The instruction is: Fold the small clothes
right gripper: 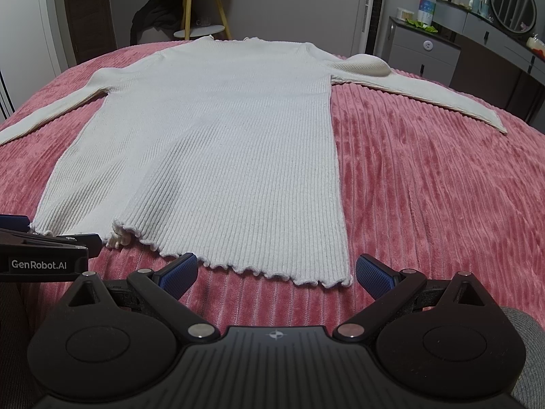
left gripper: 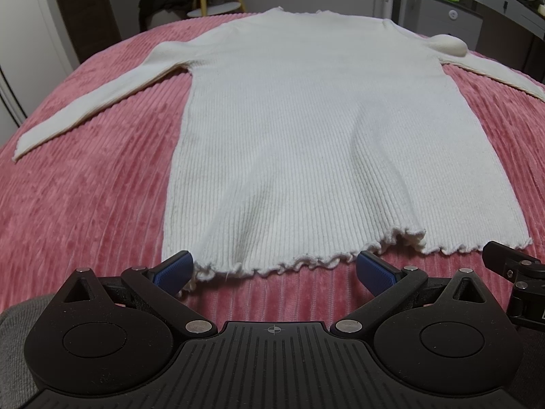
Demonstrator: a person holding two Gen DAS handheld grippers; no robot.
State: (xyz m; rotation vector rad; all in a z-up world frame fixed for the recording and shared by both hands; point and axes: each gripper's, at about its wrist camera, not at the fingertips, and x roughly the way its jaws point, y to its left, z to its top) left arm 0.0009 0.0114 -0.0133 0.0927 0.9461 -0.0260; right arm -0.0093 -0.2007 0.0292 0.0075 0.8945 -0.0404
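A cream ribbed long-sleeved sweater (left gripper: 289, 129) (right gripper: 211, 143) lies flat on the pink bedspread, its ruffled hem nearest me and both sleeves spread outward. My left gripper (left gripper: 276, 271) stands open just short of the hem, near the sweater's left bottom corner, with its left pad (left gripper: 173, 269) almost touching the ruffle. My right gripper (right gripper: 276, 274) is open too, straddling the hem's right bottom corner (right gripper: 340, 281) from just in front. Nothing sits between either pair of fingers. The left gripper's body (right gripper: 47, 255) shows at the left edge of the right wrist view.
The pink ribbed bedspread (right gripper: 425, 187) stretches wide on both sides of the sweater. Beyond the bed stand a wooden-legged side table (right gripper: 201, 10), a dark garment (right gripper: 150, 17) draped beside it, and a grey dresser (right gripper: 442, 54) with a mirror and bottles.
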